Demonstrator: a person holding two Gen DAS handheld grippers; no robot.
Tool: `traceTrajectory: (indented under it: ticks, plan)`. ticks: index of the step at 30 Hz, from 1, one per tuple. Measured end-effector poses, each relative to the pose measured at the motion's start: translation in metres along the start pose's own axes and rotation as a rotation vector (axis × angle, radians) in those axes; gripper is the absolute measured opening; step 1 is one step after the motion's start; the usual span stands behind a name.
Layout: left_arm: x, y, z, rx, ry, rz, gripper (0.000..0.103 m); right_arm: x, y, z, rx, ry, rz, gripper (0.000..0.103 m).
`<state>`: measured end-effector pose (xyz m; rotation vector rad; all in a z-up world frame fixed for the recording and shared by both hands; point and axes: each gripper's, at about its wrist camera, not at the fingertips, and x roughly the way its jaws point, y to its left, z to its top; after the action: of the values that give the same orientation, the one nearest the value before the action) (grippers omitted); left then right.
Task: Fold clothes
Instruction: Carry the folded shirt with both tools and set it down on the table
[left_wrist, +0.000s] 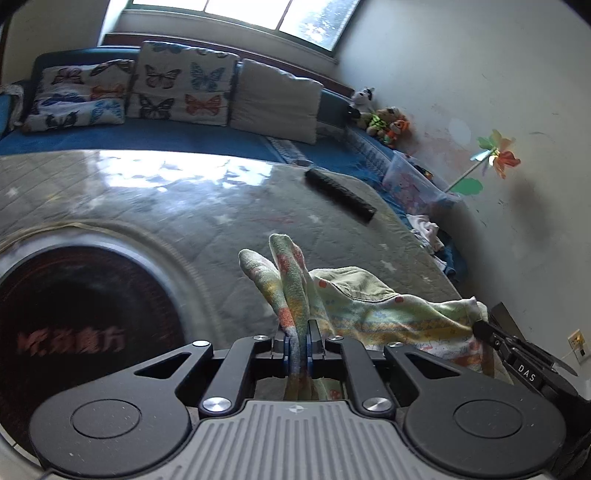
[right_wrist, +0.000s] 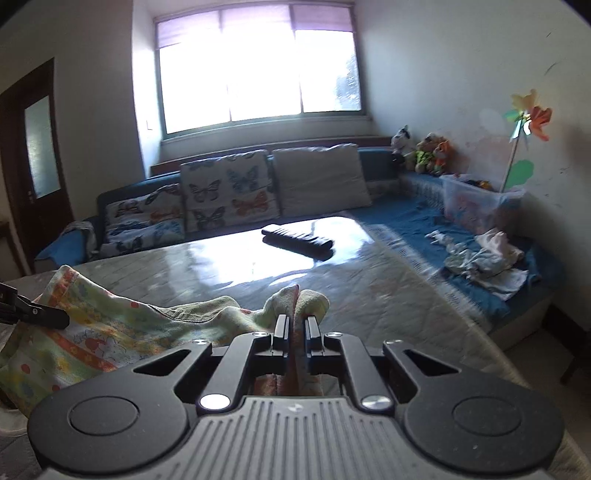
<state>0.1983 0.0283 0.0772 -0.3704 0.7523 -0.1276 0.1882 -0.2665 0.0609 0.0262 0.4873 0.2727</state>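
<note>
1. The left hand-held gripper (left_wrist: 298, 334) is clenched on a bunched corner of the patterned garment (left_wrist: 388, 306), cloth poking up past its fingertips. The right hand-held gripper (right_wrist: 296, 328) is clamped just as tight on another corner.

2. The garment hangs slung between the two of them, above the near end of the bench (right_wrist: 369, 295), sagging in the middle. Whether this is the spread before a fold or a fold being carried over, I can't tell from here.

3. To do it well, I'd say keep both corners level and draw them apart until the slack goes, so the cloth comes down flat rather than in a heap.

4. Both grips hold wads, not clean edges; a tug could slip one free, so steady tension beats a jerk.

5. Room: the middle of the quilted bench top is open. The dark remote (right_wrist: 297, 242) lies toward the far end, well apart from the cloth.

6. The right edge drops toward the blue sofa (right_wrist: 406, 214), where a loose pile of clothes (right_wrist: 484, 260) sits. A round dark pad (left_wrist: 85, 332) lies on the left side, near the left grip.
</note>
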Motion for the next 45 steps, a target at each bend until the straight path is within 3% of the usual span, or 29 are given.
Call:
traceTrajectory:
  ticks: [6, 10, 12, 14, 20, 24, 27, 33, 35, 37, 45]
  plan:
    - [0.038, -0.041, 0.019, 0.076, 0.018, -0.028, 0.009, 0.006, -0.035, 0.014, 0.009, -0.021, -0.087, 0.007]
    - [0.064, -0.053, 0.02, 0.135, 0.032, 0.03, 0.013, 0.022, -0.063, 0.011, 0.043, 0.017, -0.165, 0.009]
    - [0.072, -0.053, 0.02, 0.143, 0.037, 0.05, 0.023, 0.028, -0.072, 0.006, 0.055, 0.03, -0.195, 0.011]
    - [0.075, -0.049, 0.02, 0.144, 0.037, 0.056, 0.032, 0.031, -0.074, 0.004, 0.057, 0.036, -0.194, 0.011]
    - [0.086, -0.047, 0.013, 0.16, 0.074, 0.047, 0.034, 0.061, -0.055, -0.001, 0.042, 0.102, -0.079, 0.013]
    - [0.096, -0.052, 0.007, 0.198, 0.092, 0.046, 0.047, 0.085, -0.037, -0.004, 0.029, 0.14, -0.021, 0.029]
    - [0.104, -0.053, 0.003, 0.22, 0.106, 0.049, 0.055, 0.101, -0.032, -0.005, 0.037, 0.168, -0.006, 0.029]
    - [0.119, -0.055, -0.007, 0.27, 0.14, 0.082, 0.067, 0.129, -0.029, -0.006, 0.027, 0.195, -0.04, 0.043]
    - [0.118, -0.054, -0.01, 0.28, 0.138, 0.086, 0.07, 0.122, -0.028, -0.004, 0.024, 0.188, -0.036, 0.044]
    - [0.114, -0.054, -0.013, 0.294, 0.13, 0.094, 0.074, 0.112, -0.025, -0.004, 0.02, 0.179, -0.028, 0.053]
    - [0.092, -0.057, -0.028, 0.337, 0.11, 0.117, 0.087, 0.066, -0.002, -0.021, -0.026, 0.172, 0.016, 0.06]
